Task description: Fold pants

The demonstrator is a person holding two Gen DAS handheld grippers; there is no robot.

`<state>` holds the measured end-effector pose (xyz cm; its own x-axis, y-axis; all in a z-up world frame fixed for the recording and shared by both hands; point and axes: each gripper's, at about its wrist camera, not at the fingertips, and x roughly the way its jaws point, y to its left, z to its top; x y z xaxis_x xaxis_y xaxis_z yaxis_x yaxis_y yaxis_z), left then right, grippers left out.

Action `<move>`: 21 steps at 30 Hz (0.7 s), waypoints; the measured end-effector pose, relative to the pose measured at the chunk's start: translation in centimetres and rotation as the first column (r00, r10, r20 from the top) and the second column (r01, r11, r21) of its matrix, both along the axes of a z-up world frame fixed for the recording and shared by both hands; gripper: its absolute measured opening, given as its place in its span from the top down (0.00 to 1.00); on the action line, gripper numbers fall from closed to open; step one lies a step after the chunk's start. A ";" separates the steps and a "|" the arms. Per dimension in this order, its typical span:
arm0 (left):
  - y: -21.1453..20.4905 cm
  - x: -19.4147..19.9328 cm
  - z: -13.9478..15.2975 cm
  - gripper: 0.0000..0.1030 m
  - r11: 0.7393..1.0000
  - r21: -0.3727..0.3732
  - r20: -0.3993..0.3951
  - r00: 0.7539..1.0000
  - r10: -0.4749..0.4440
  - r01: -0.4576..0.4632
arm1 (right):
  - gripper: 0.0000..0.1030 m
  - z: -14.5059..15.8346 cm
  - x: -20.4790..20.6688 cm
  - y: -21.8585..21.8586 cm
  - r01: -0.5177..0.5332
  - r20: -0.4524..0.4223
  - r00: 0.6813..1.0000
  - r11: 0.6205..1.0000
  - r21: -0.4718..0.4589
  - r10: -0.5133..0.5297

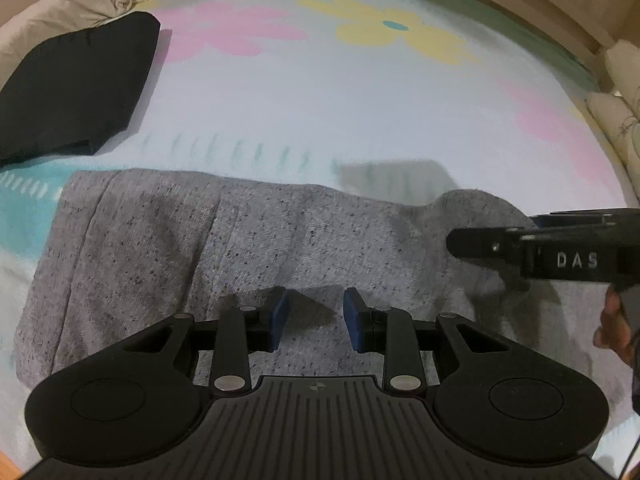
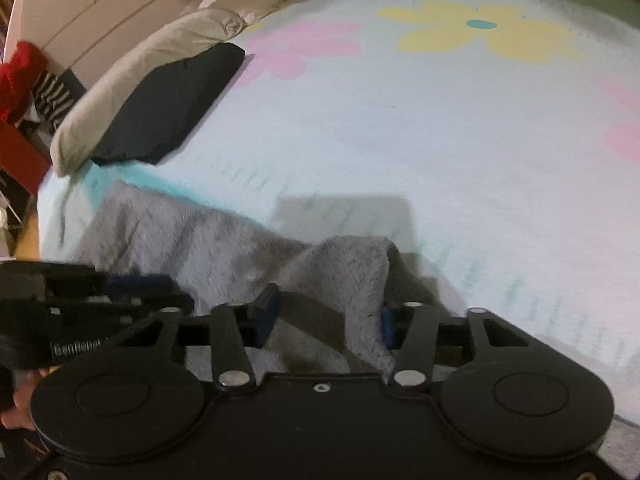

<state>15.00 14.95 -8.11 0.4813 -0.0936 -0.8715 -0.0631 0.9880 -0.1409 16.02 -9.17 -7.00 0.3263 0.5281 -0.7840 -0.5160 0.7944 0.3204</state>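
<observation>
Grey speckled pants [image 1: 160, 248] lie folded in a broad band across the near part of the bed. My left gripper [image 1: 318, 314] hovers over their middle, open, with only flat cloth beneath its blue pads. At the right end the cloth rises in a hump [image 2: 352, 264]. My right gripper [image 2: 326, 318] stands open around that hump; the fold leans close to the right pad and the left pad is clear of it. In the left wrist view the right gripper [image 1: 460, 244] comes in from the right edge. The left gripper [image 2: 168, 292] shows at the left of the right wrist view.
The bed has a white sheet [image 1: 360, 112] printed with pink and yellow flowers. A folded black garment [image 1: 76, 84] [image 2: 172, 104] lies at the far left beside a beige duvet [image 2: 120, 80]. A hand [image 1: 616, 328] shows at the right edge. Red things and clutter [image 2: 20, 76] stand beyond the bed's left side.
</observation>
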 end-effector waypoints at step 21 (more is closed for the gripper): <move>-1.3 -0.7 -0.1 0.71 0.983 0.161 0.018 0.995 -0.097 0.093 | 0.78 -2.1 4.8 0.9 0.236 -0.055 0.969 0.967 -0.100 -0.242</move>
<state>14.27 13.66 -8.21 0.4993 -0.0008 -0.8664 0.0339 0.9993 0.0186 20.84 -8.29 -9.09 0.3797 0.3658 -0.8497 -0.2879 0.9196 0.2673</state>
